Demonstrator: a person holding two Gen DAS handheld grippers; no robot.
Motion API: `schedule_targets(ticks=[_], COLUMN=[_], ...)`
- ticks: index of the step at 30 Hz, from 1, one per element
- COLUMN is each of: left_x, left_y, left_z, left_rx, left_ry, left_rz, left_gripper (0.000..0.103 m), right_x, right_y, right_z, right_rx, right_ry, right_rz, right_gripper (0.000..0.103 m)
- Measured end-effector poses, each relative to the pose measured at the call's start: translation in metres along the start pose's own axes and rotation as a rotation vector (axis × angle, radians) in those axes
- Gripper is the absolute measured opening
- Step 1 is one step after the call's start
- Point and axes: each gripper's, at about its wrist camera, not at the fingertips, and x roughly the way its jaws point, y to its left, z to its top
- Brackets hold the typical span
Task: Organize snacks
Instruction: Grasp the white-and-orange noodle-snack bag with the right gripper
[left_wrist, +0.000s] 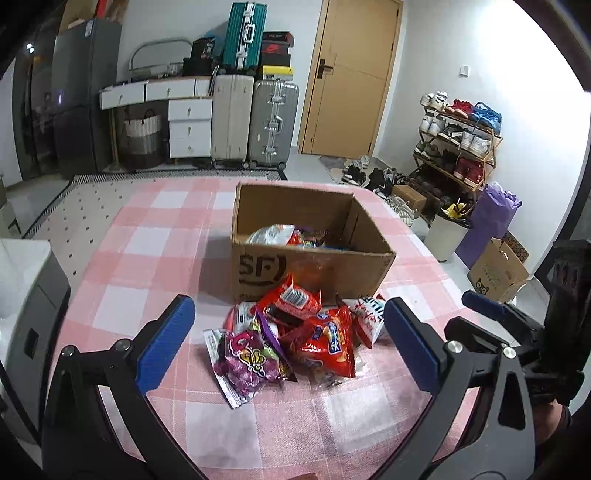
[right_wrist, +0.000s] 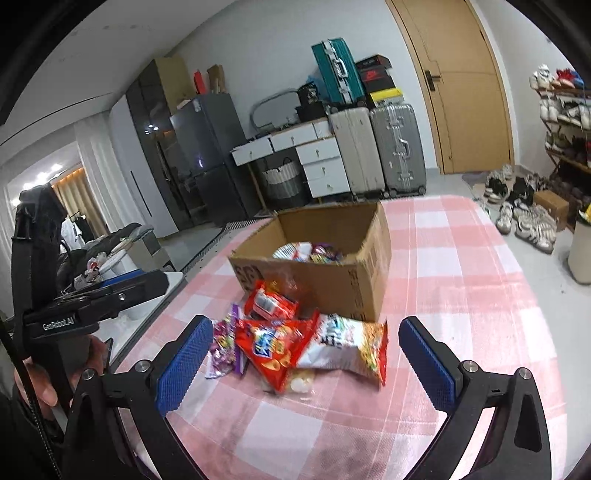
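Here both the left gripper (left_wrist: 288, 341) and the right gripper (right_wrist: 304, 360) hang wide and empty above the snacks (left_wrist: 291, 339), heaped on the table (left_wrist: 147, 236) just before the box (left_wrist: 314, 266), which already holds some packets. Probably best to take one top packet by its edge, say the white bag (right_wrist: 343, 345) nearest the right gripper, and lift it clear over the near wall so the pile stays put.

The snack heap (left_wrist: 295, 332) lies right against the near wall of the open cardboard box (left_wrist: 310, 266), blocking that side, while bare surface (left_wrist: 140, 266) on both flanks and in front leaves passage.
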Motion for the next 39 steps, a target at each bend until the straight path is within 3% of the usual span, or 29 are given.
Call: schedule_targets(ticks=[18,26,27,29,33,39], left_x=[0.066,0.085,0.087,0.093,0.103,0.111], left_y=[0.032,0.058,0.061,0.067,0.077,0.09], left_z=[-0.035,-0.044,-0.045,-0.049,-0.057,-0.062], left_rx=[-0.055,-0.104,-0.107,-0.114,-0.132,-0.17], left_ry=[0.1,0.143,0.147,0.16,0.197,0.219], left_rz=[0.016,0.024,0.029,0.037,0.051,0.05], left_gripper=[0.102,0.102,0.102,0.102,0.102,0.102], right_x=[0.098,0.129,0.131,0.136,0.137,0.136], right_y=[-0.057,-0.064,-0.065,-0.066,-0.068,-0.067], right_z=[-0.015,-0.019,-0.019,-0.021,-0.023,-0.024], right_rx=[0.164,0.187,0.188,0.188,0.178,0.178], right_ry=[0.184,0.224,0.225,0.224,0.227,0.223], right_rz=[0.017,0.027,0.03,0.07,0.093,0.08], right_gripper=[0.102,0.102,0.1,0.073,0.064,0.062])
